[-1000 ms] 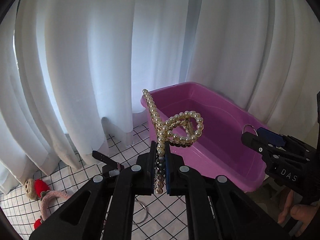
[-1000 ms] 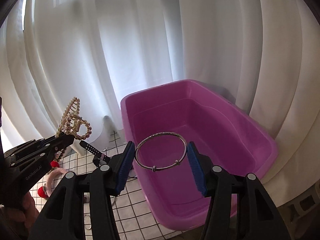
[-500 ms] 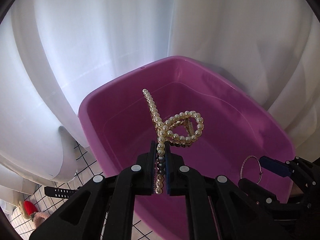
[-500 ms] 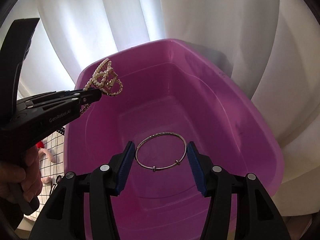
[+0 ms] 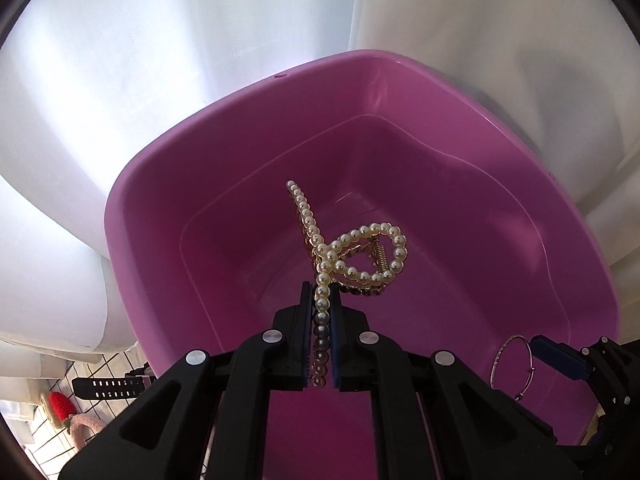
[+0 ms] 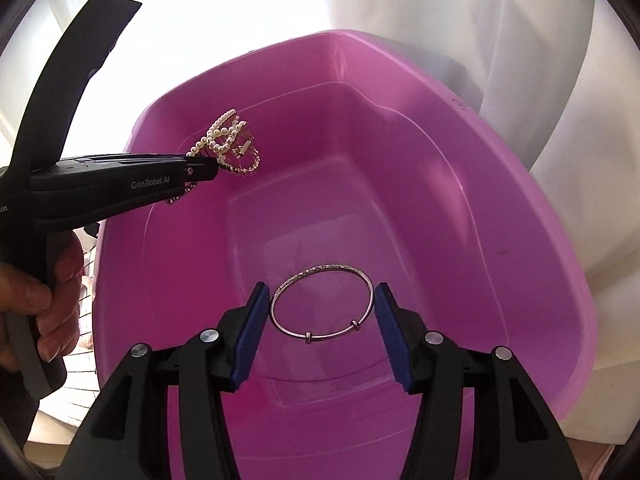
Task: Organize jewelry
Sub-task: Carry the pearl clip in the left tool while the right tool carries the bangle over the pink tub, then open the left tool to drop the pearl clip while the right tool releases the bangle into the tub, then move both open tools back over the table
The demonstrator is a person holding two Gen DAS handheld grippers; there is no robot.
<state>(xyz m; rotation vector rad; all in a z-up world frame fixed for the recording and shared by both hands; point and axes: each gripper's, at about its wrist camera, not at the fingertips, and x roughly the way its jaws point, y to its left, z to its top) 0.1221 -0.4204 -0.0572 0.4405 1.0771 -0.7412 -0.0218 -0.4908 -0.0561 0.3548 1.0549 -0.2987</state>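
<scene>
A pink plastic tub [image 5: 168,184] [image 6: 560,280] fills both views, its bottom bare. My left gripper [image 5: 322,300] is shut on a pearl hair claw [image 5: 360,256] and holds it in the air over the tub's left part; the right wrist view shows the same gripper [image 6: 208,170] and pearl claw [image 6: 230,140] from the side. My right gripper [image 6: 322,300] is shut on a thin silver bangle [image 6: 320,304], its blue pads pressing the ring's two sides, above the tub's near end. The bangle [image 5: 512,364] also shows at the lower right of the left wrist view.
White curtains [image 5: 160,60] hang close behind and around the tub. At the lower left lie a black watch strap [image 5: 108,382], a red strawberry piece [image 5: 58,406] and a pink fuzzy band [image 5: 84,424] on a grid-patterned cloth. A person's hand [image 6: 36,304] grips the left tool.
Both grippers have moved in over the tub and tilted downward, carrying the pearl claw and the bangle. The tub now fills the views; the grid cloth has slid out to the left.
</scene>
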